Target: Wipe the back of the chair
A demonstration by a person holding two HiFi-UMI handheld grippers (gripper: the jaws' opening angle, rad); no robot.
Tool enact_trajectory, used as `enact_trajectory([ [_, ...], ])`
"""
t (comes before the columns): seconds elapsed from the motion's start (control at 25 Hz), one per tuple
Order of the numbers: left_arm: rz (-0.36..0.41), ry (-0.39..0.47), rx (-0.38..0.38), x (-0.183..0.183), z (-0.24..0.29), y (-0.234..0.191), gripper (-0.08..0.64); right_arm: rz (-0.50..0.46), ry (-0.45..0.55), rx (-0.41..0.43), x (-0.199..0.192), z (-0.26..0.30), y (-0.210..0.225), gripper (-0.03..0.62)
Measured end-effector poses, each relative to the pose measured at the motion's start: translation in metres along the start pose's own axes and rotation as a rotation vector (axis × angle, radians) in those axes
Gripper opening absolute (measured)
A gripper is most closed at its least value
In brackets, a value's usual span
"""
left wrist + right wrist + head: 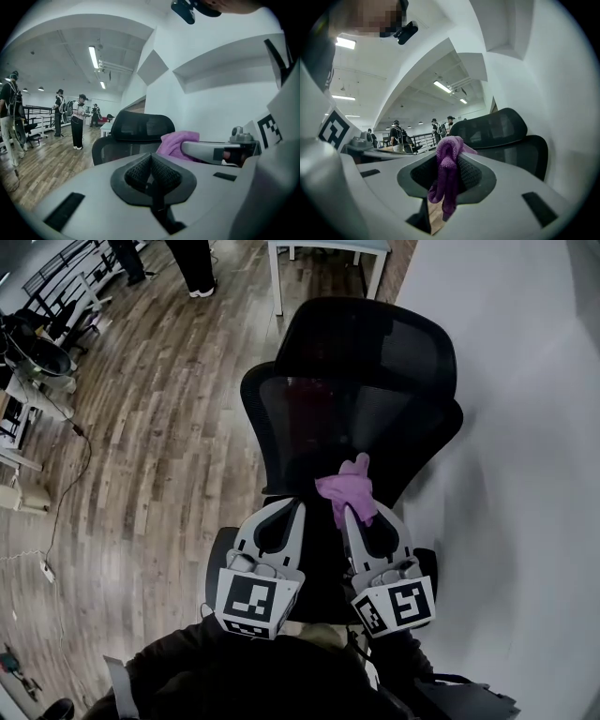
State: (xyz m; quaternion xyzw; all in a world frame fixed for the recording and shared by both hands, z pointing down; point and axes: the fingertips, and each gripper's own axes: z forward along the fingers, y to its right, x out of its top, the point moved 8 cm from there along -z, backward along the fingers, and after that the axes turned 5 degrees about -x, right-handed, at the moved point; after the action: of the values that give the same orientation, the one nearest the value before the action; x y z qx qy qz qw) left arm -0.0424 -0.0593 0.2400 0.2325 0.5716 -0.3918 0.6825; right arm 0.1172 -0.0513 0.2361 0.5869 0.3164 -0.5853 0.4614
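Right gripper clamps purple cloth by chair back; left gripper closed.

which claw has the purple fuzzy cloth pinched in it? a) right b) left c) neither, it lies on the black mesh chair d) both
a: the purple fuzzy cloth hangs pinched in the right claw, while the left claw is shut on nothing.

The top edge clips a dark-trousered standing person at eleven o'clock and a white-framed table at twelve; the black mesh office chair hides its own base.
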Motion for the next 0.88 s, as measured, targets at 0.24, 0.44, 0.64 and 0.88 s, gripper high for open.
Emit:
enact_trajectory([
  [0.24,0.001,0.022,0.008,0.015,0.0,-0.049,0.009,-0.051,0.089,0.053,0.055,0.083,-0.01,0.1],
  [0.44,-0.06,0.028,0.069,0.021,0.0,-0.085,0.009,-0.115,0.15,0.1,0.098,0.151,-0.019,0.098],
  [0.64,-0.072,0.006,0.139,0.011,-0.007,-0.124,0.009,-0.145,0.164,0.135,0.114,0.205,-0.022,0.098],
  [0.88,-0.103,-0.017,0.21,-0.004,-0.016,-0.145,0.009,-0.135,0.131,0.113,0.113,0.255,-0.003,0.098],
])
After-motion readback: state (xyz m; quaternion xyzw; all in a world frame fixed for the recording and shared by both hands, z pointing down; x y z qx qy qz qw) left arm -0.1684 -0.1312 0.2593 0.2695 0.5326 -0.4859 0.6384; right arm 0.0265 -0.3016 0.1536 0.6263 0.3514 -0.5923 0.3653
